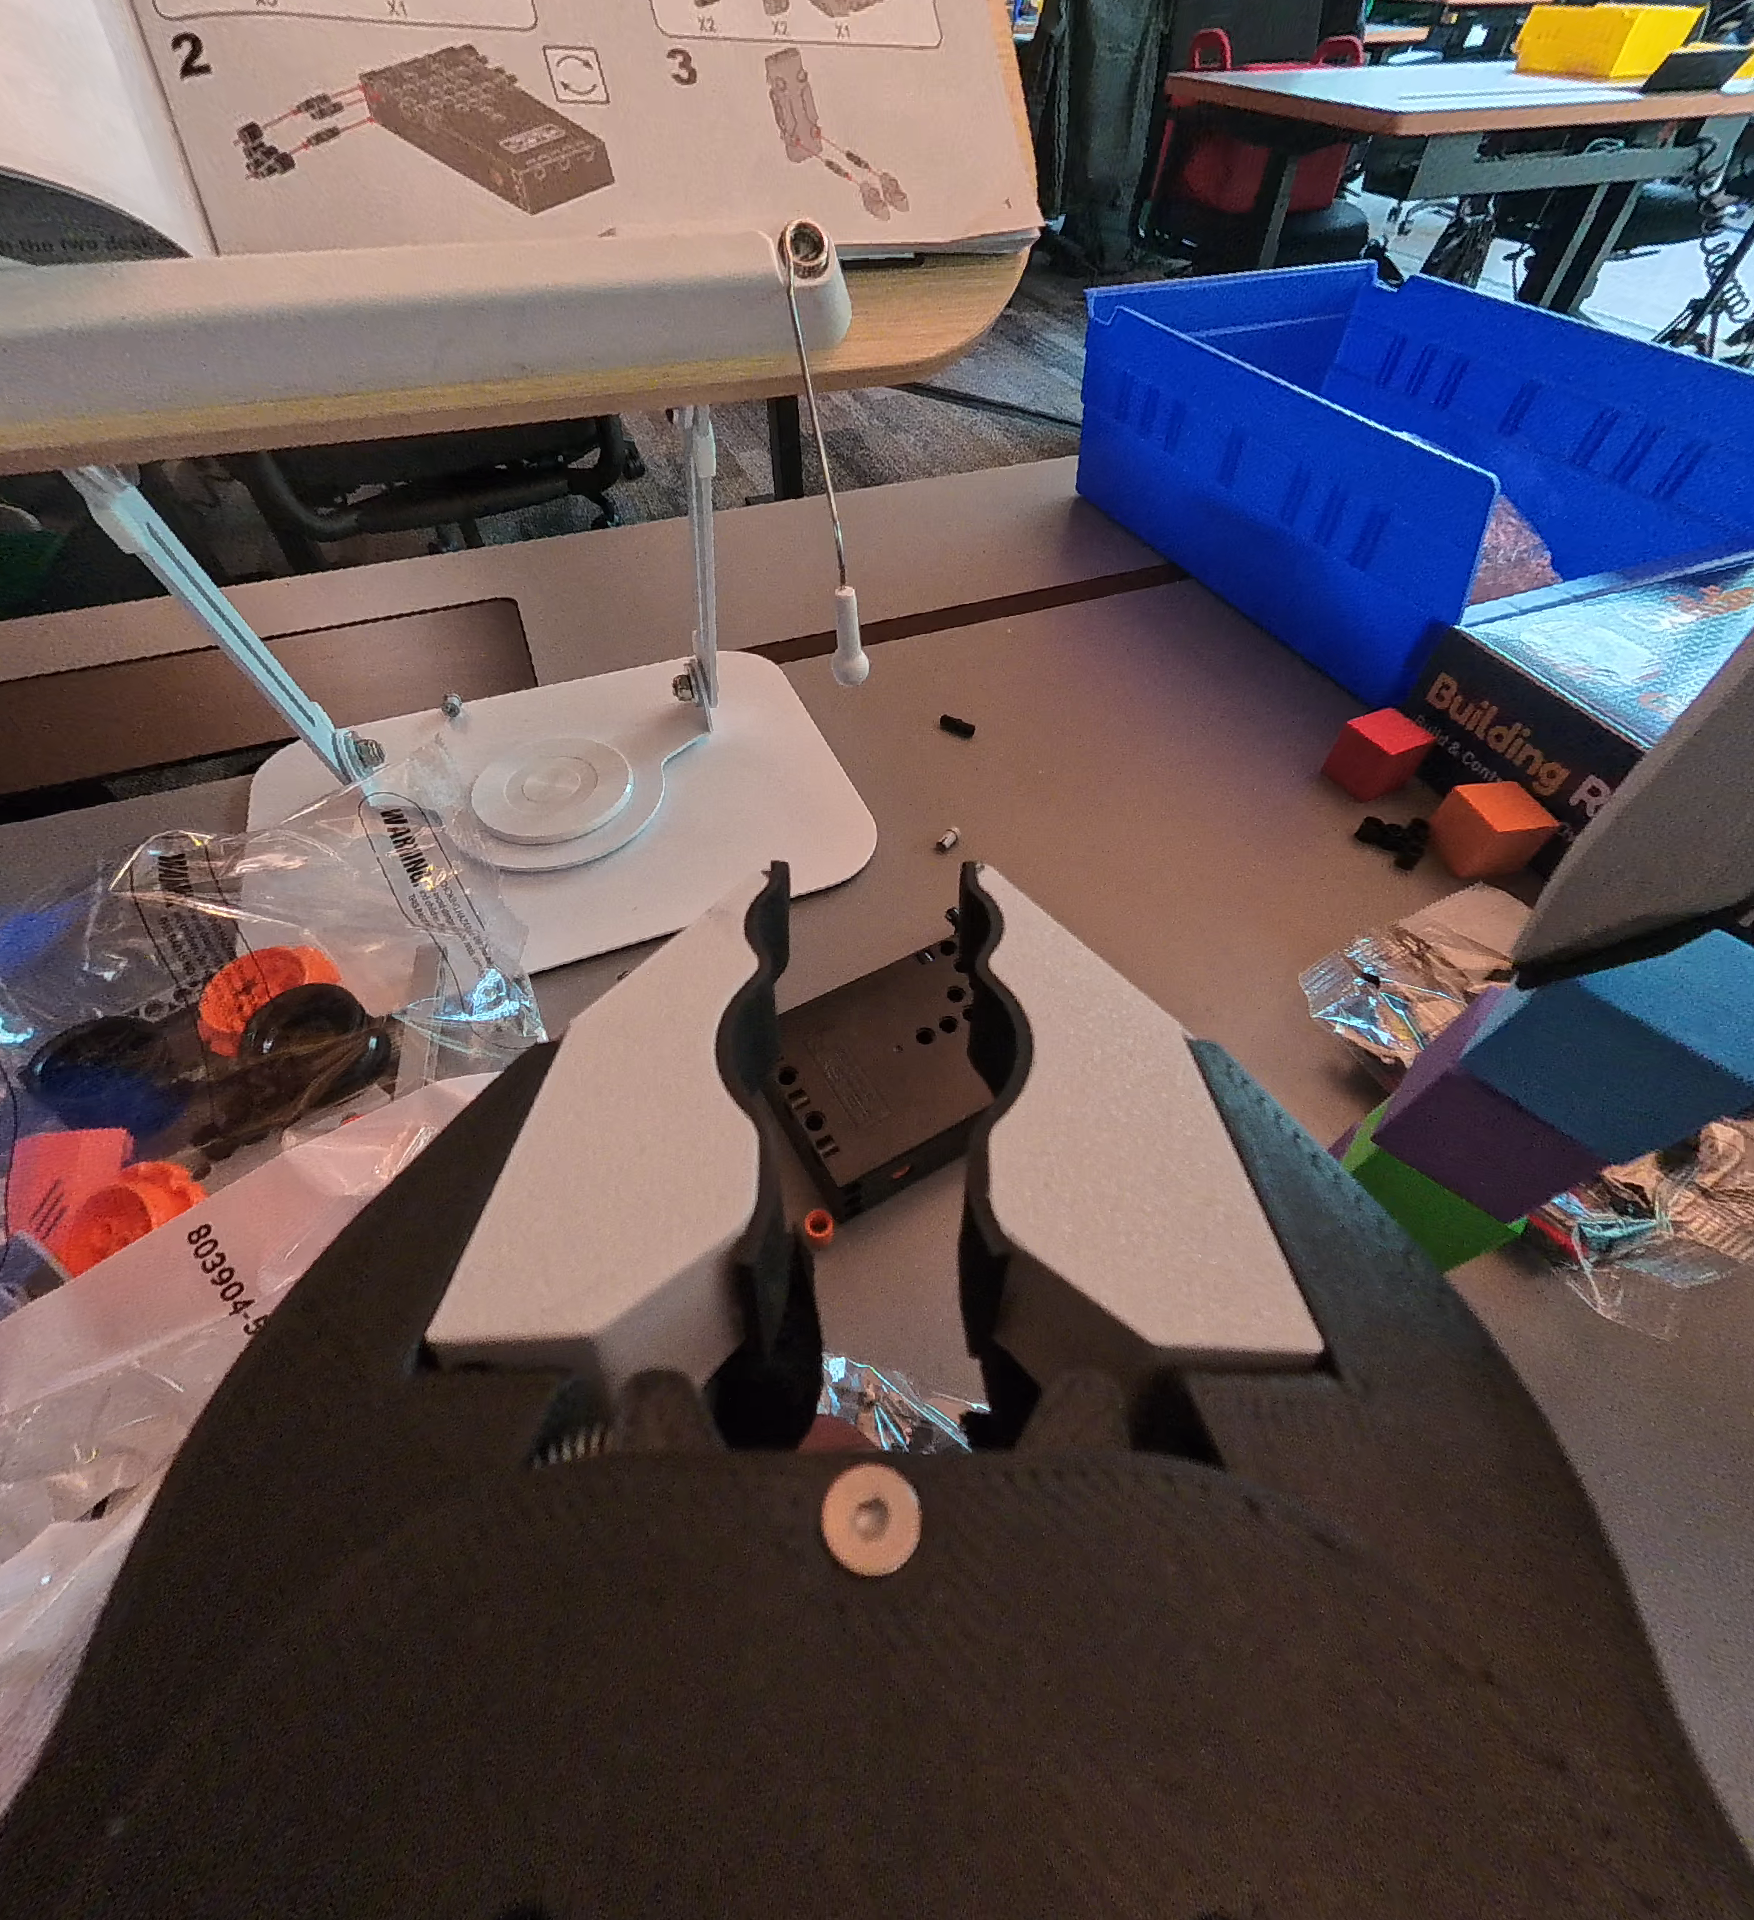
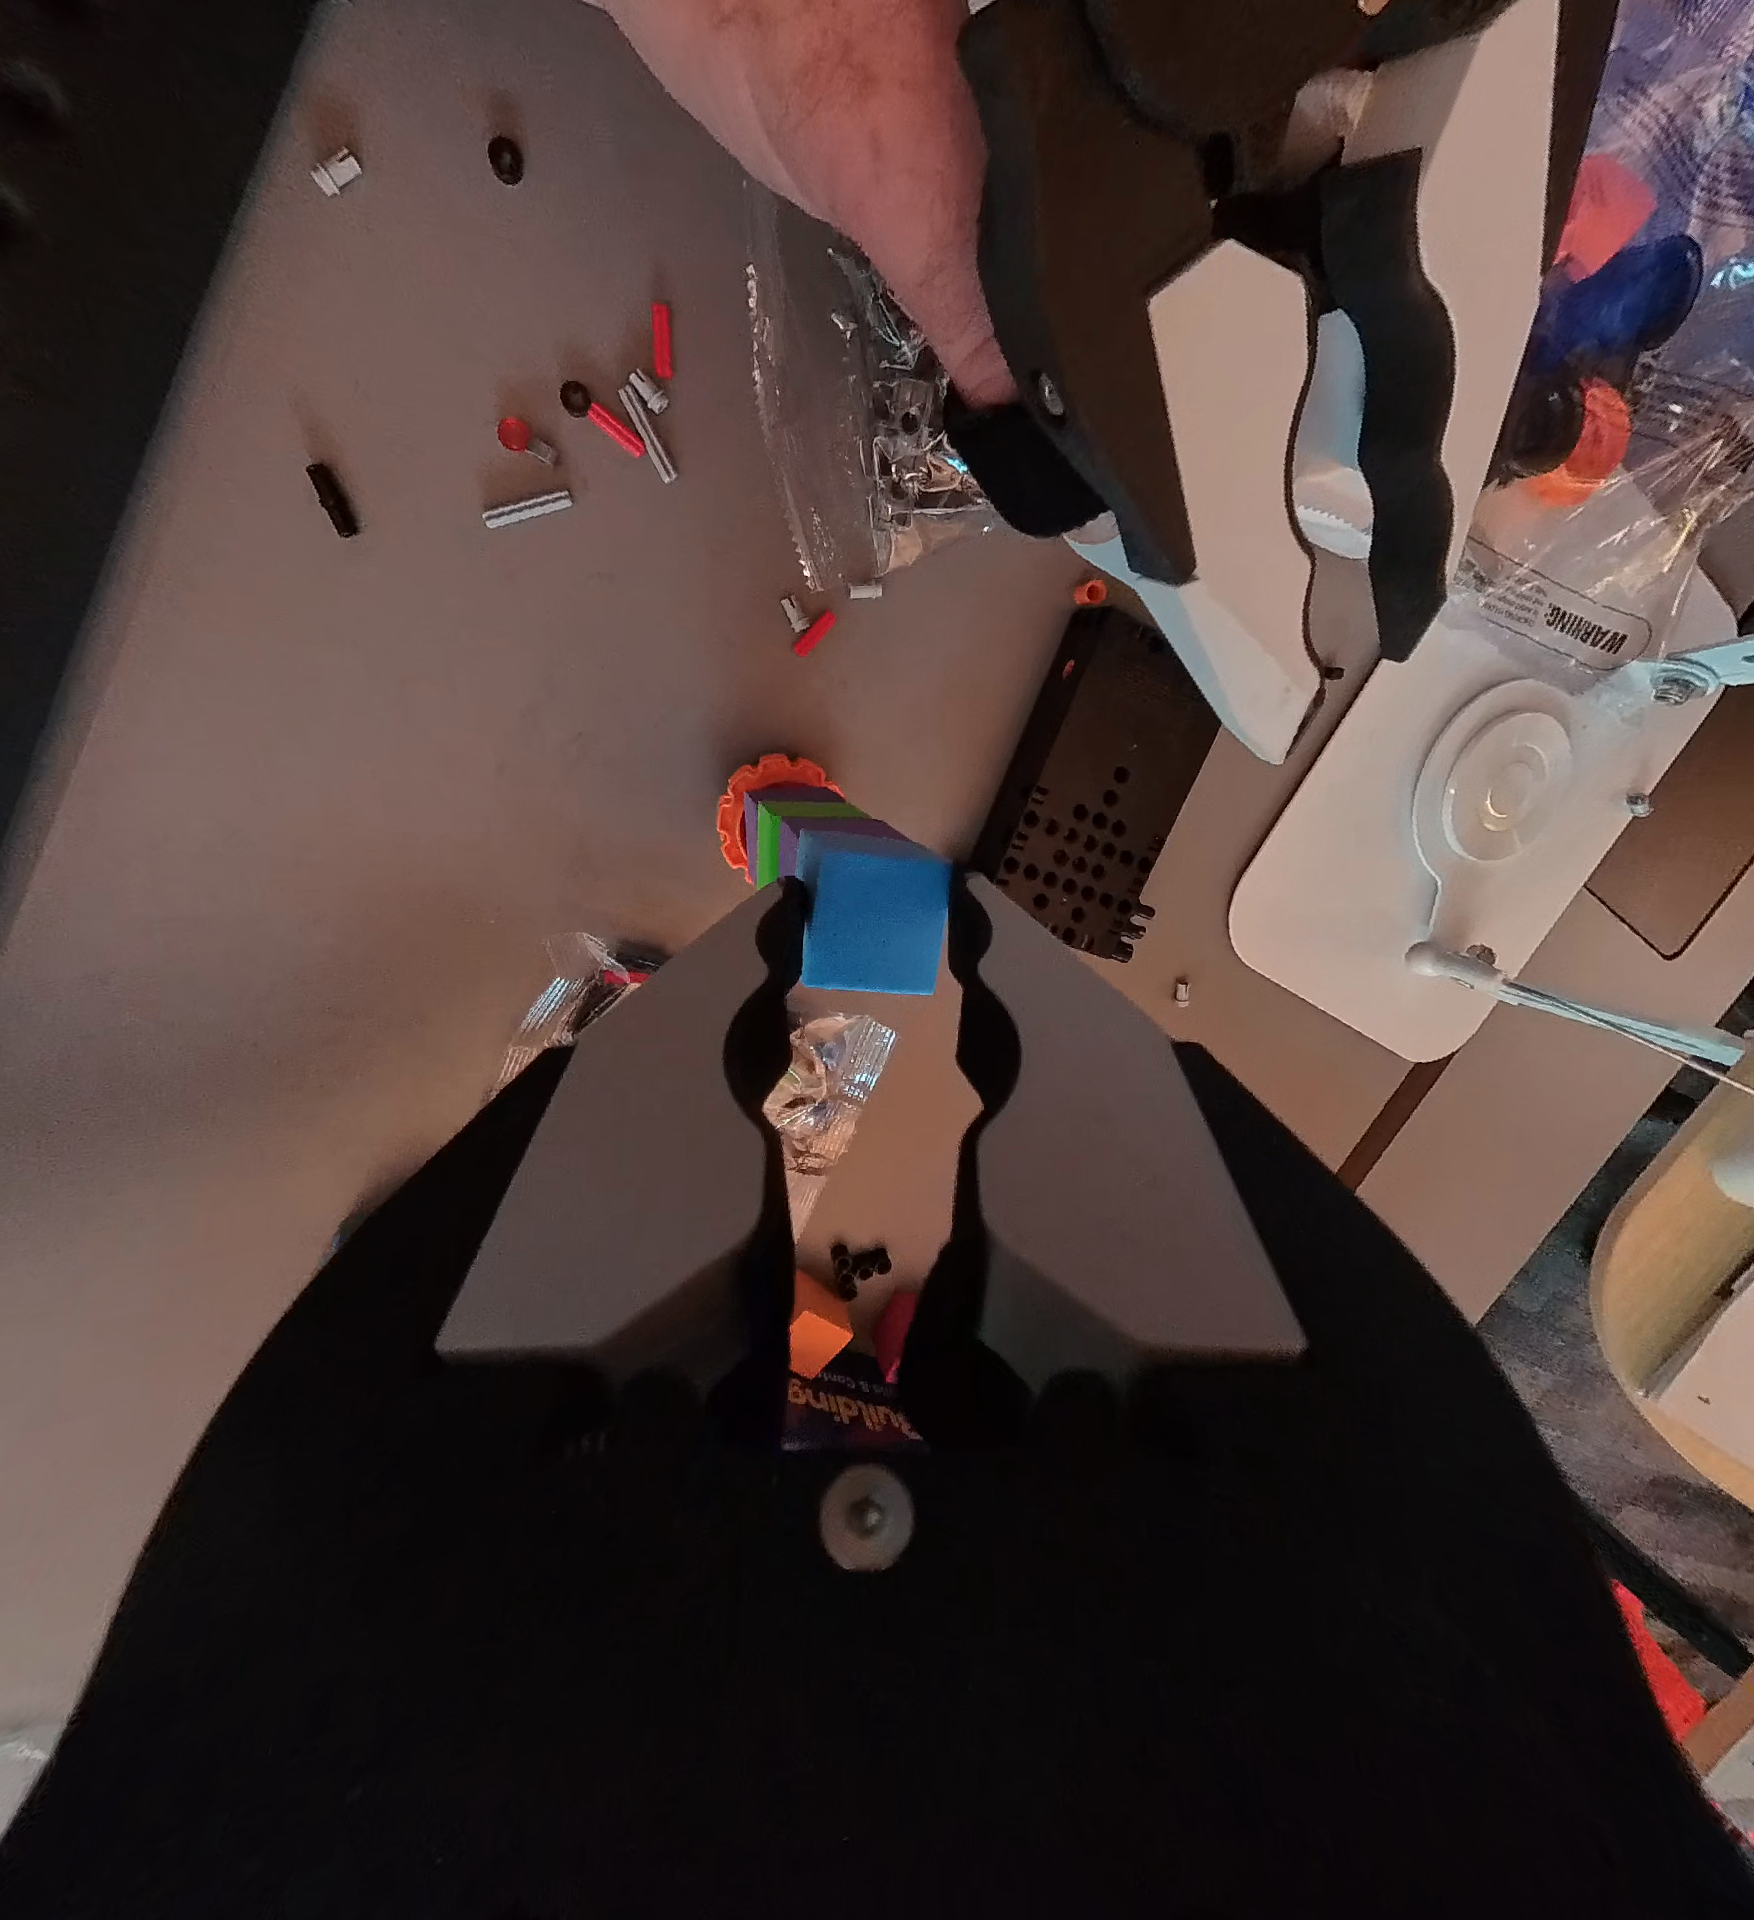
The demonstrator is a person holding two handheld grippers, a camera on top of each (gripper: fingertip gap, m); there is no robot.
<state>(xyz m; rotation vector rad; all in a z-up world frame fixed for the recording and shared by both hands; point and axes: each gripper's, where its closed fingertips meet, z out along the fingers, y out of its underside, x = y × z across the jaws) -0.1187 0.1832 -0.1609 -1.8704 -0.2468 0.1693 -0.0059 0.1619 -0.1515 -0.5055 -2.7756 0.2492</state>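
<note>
My right gripper (image 2: 873, 902) points straight down and is shut on a blue cube (image 2: 873, 925), the top of a stack of purple (image 2: 845, 831) and green (image 2: 771, 844) cubes standing on the table. In the left wrist view the blue cube (image 1: 1631, 1039) sits on a purple cube (image 1: 1465, 1143) and a green cube (image 1: 1424, 1210). My left gripper (image 1: 873, 894) is open and empty, just above a black perforated box (image 1: 873, 1081) on the table. A small orange peg (image 1: 817, 1226) lies by the box. The left gripper also shows in the right wrist view (image 2: 1351, 644), held by a hand (image 2: 852, 156).
A white book stand (image 1: 748, 790) holds an open instruction booklet (image 1: 540, 114). A blue bin (image 1: 1268, 468) stands at the back right. Red (image 1: 1372, 753) and orange (image 1: 1491, 842) cubes lie by a printed box (image 1: 1517, 748). Bags of parts (image 1: 260, 997) lie left. Loose pegs (image 2: 624, 426) and an orange gear (image 2: 738, 821) lie on the table. From my left tips it is roughly 11 cm to the small orange peg (image 1: 817, 1226); from my right, 15 cm. The right camera catches it too, in the right wrist view (image 2: 1093, 589).
</note>
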